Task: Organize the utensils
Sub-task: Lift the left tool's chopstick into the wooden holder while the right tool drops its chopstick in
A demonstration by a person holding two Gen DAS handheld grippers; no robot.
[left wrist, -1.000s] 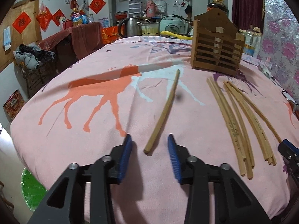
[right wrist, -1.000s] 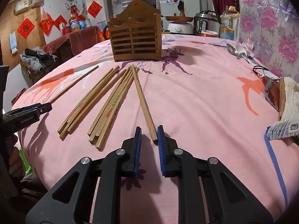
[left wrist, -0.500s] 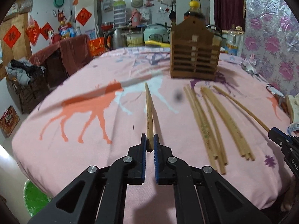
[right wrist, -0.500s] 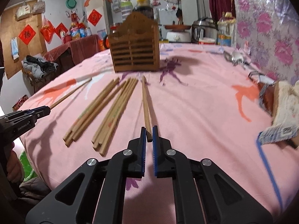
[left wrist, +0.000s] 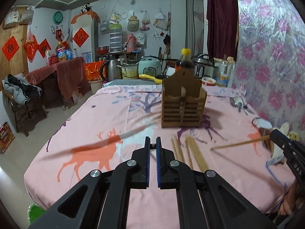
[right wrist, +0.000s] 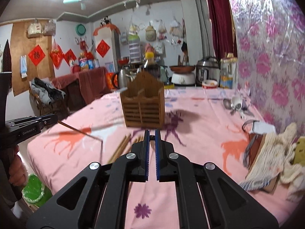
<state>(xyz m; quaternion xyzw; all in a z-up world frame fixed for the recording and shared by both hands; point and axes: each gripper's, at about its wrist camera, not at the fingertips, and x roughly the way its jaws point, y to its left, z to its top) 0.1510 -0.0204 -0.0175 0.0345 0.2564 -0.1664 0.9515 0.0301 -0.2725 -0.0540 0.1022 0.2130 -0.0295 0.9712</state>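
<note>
Left wrist view: left hand-held gripper (left wrist: 153,144) clamped on chopstick (right wrist: 80,131) end; holder (left wrist: 183,106) ahead.

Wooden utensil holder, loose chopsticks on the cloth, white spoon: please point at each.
Wooden utensil holder (left wrist: 183,112), left wrist view, slatted front.
Loose chopsticks (left wrist: 196,155), left wrist view, middle of bundle.
White spoon (right wrist: 236,101), right wrist view, bowl.
</note>
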